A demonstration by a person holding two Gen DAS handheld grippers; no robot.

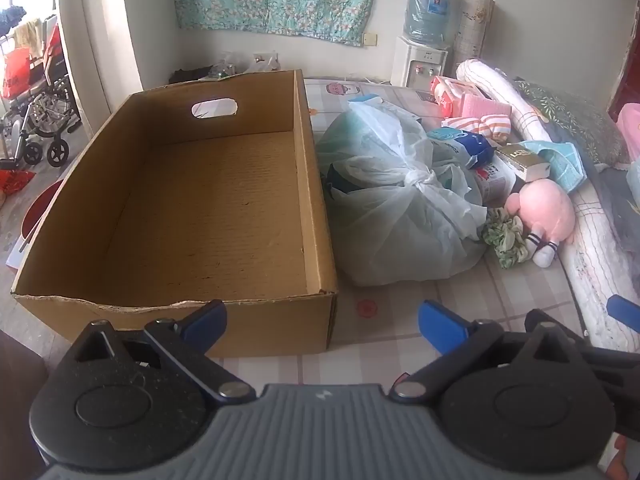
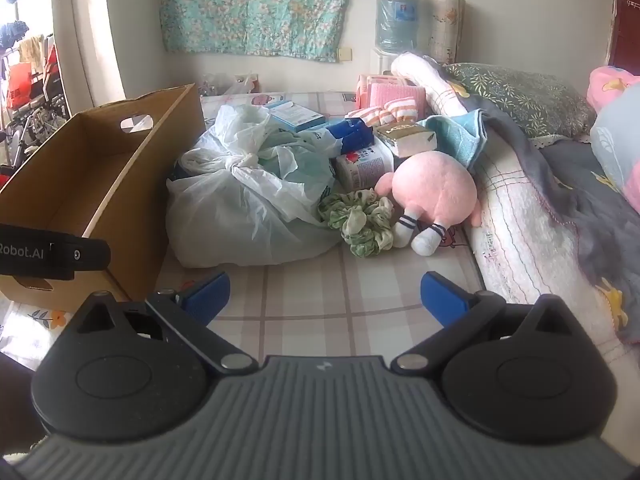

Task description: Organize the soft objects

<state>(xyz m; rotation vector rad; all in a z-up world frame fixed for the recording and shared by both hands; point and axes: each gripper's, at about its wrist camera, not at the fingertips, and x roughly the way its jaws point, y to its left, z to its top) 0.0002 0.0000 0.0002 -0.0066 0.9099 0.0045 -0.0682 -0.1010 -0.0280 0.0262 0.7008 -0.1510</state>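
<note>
**A:** What is laid out here?

**B:** A bed [image 2: 304, 304] with a smooth checked sheet in pale pink and grey. On its left stands an open box [image 1: 192, 200] of brown corrugated card, rectangular, with an oval hand-hole in the far wall and a torn near rim. Nothing lies inside it.

**A:** And the soft things?

**B:** They are heaped to the right of the box. Just beside it slumps a thin, crinkled white plastic bag [image 2: 240, 208], knotted at the top. Against the bag's right side lies a ruffled green scrunchie [image 2: 362, 224], and touching that, a round pink plush [image 2: 434, 192] with fuzzy pile and striped sock feet. Behind them are glossy tissue packs [image 2: 364, 168], a teal towel [image 2: 456, 136] and folded pink cloth [image 2: 396, 96]. A quilted blanket roll [image 2: 532, 240] runs along the right edge.

**A:** Where are the grippers?

**B:** Both hover over the near sheet, tilted downward. The left gripper [image 1: 322, 322] has its blue-tipped fingers spread wide, empty, by the box's near corner. The right gripper [image 2: 325, 298] is likewise splayed wide and empty, short of the scrunchie.
</note>
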